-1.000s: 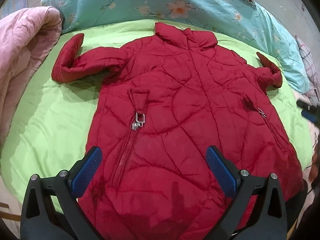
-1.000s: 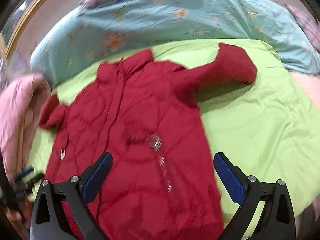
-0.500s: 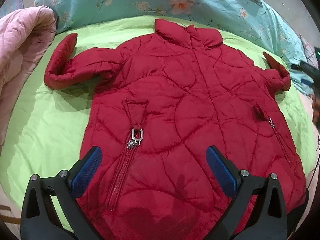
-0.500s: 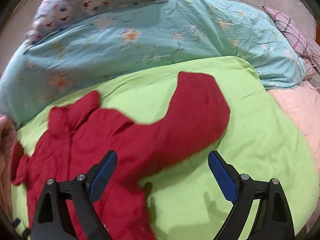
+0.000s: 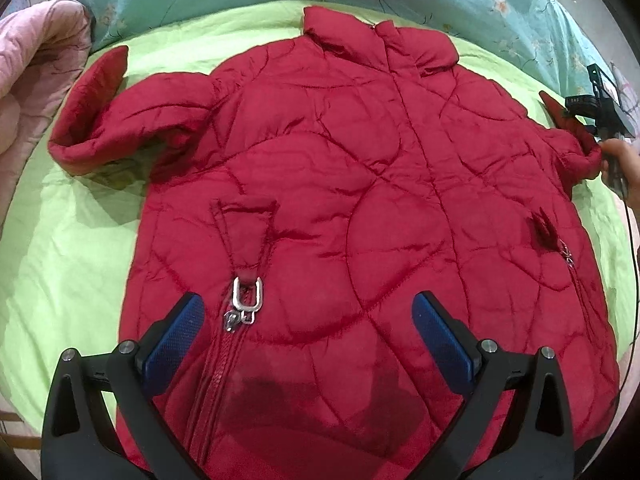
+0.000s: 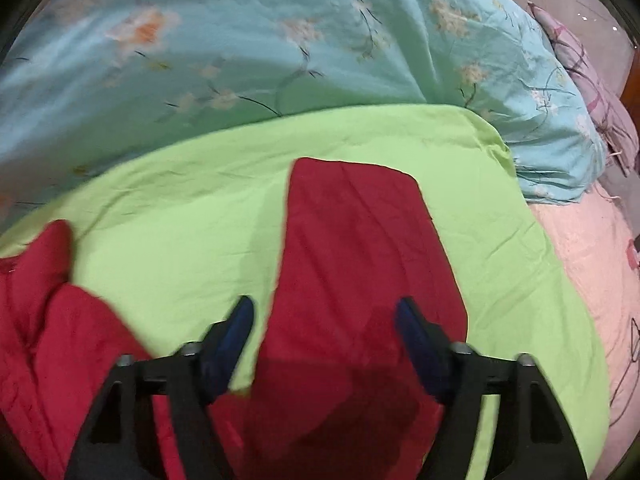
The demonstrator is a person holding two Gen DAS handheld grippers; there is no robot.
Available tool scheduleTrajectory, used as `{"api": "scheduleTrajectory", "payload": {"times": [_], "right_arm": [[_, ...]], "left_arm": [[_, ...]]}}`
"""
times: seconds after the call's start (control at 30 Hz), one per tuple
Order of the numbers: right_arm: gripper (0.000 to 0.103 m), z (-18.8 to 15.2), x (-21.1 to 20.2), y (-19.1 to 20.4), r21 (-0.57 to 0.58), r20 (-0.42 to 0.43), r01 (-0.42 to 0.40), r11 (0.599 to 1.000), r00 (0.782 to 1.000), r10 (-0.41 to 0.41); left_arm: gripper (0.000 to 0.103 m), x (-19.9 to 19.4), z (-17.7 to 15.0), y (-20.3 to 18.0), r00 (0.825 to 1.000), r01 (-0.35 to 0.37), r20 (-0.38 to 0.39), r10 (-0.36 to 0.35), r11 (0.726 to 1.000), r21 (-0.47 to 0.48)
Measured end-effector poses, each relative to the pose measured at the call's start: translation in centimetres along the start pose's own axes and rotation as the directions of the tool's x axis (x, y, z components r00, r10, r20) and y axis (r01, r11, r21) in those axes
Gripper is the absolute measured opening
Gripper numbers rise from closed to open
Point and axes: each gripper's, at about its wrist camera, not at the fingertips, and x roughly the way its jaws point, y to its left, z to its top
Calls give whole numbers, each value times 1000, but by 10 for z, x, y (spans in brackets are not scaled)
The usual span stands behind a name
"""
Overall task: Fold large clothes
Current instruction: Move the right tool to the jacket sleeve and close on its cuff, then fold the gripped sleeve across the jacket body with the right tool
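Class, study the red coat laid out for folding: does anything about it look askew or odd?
Yes. On the red coat, the sleeve beside the pink quilt is bent, cuff turned upward, not flat on the green sheet.

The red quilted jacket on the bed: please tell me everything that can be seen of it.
The red quilted puffer jacket lies flat, front up and closed, collar far from the left wrist camera, on a lime green bedsheet. Its fabric looks shiny, padded and creased. Two slanted zip pockets show; one has a silver metal pull. One sleeve is bent upward near a pink quilt. The other sleeve lies straight between the right hand-held gripper's closing jaws.
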Motion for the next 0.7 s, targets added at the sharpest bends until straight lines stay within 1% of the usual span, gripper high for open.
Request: {"api": "scheduleTrajectory", "payload": {"times": [0.03,0.1,0.13,0.23,0.3,0.37,0.4,0.43,0.5,0.57,0.7], "right_arm": [[54,1,4,-2,6,-6,4,1000,1000,-4],[36,1,6,-8,23,-9,6,1000,1000,-6],[16,1,7,-9,23,-7,11,1000,1000,-11],[11,-4,-2,-11,16,32,2,1000,999,-2],[9,-9,-13,-8,-1,61,-26,1000,998,26],[8,-14,-29,-4,-20,86,-76,997,993,77],[8,-18,-39,-1,-32,99,-112,993,988,115],[8,-19,-44,2,-46,105,-128,991,986,132],[8,-26,-61,13,-89,123,-185,979,973,196],[8,-34,-80,30,-144,138,-207,968,964,226],[8,-49,-109,62,-204,145,-296,933,934,327]], "left_arm": [[103,2,1,-1,1000,1,-3,-1,1000,1],[103,4,3,-2,1000,4,-4,-4,1000,4],[103,5,4,-3,1000,6,-3,-6,1000,5],[103,4,7,-5,1000,13,3,-13,1000,9],[103,2,8,-5,1000,18,9,-18,1000,9],[103,1,9,-5,1000,24,13,-24,1000,9],[103,-1,9,-4,1000,26,17,-26,1000,8],[103,-2,9,-4,999,28,18,-28,1000,7],[103,-4,9,-3,999,33,22,-33,999,3],[103,-6,8,-2,999,37,26,-37,999,1],[103,-10,6,1,999,44,29,-43,999,-2]]}}
